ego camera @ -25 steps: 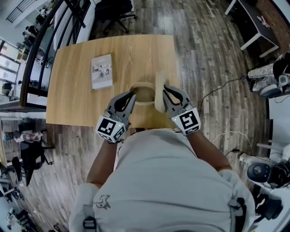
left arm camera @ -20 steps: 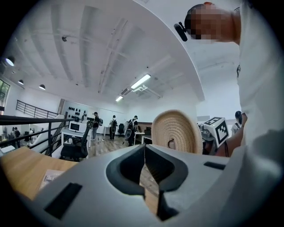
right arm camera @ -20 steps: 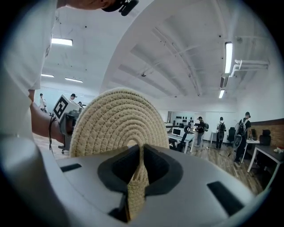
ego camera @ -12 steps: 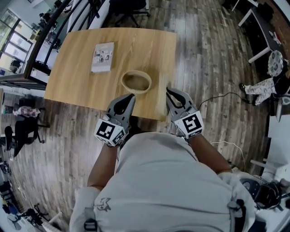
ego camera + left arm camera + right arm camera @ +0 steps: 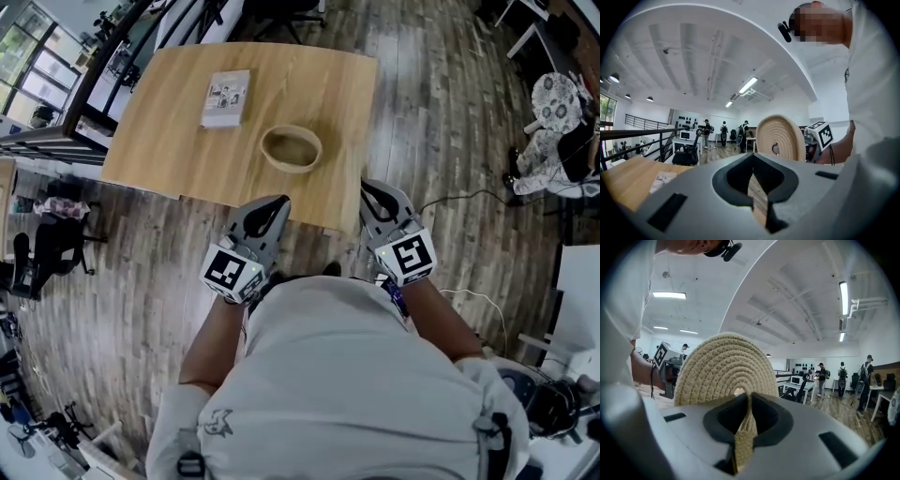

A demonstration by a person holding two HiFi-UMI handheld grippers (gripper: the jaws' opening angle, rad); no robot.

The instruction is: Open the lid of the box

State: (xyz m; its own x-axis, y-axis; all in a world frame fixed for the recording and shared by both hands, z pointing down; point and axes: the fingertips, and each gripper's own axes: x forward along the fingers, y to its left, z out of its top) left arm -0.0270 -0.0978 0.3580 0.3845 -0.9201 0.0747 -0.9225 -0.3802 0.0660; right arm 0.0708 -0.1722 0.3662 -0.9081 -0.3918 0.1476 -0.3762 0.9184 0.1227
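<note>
Since the woven lid (image 5: pixel 724 369) is already off and pinched on edge in the right gripper (image 5: pixel 377 195), the opening step looks all but done. The box (image 5: pixel 291 148) sits uncovered on the table (image 5: pixel 169 141), well apart from both tools. The left gripper (image 5: pixel 274 206) is clenched on nothing. The next move is probably to set the lid down — bare tabletop lies on both sides of the box, beyond the table's near edge.

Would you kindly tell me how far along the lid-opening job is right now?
Done: the woven box sits open on the table, its lid off. In hand: the right gripper is clamped on the lid's edge, away from the box; the left gripper is shut and empty. Left: probably only setting the lid down somewhere.
</note>
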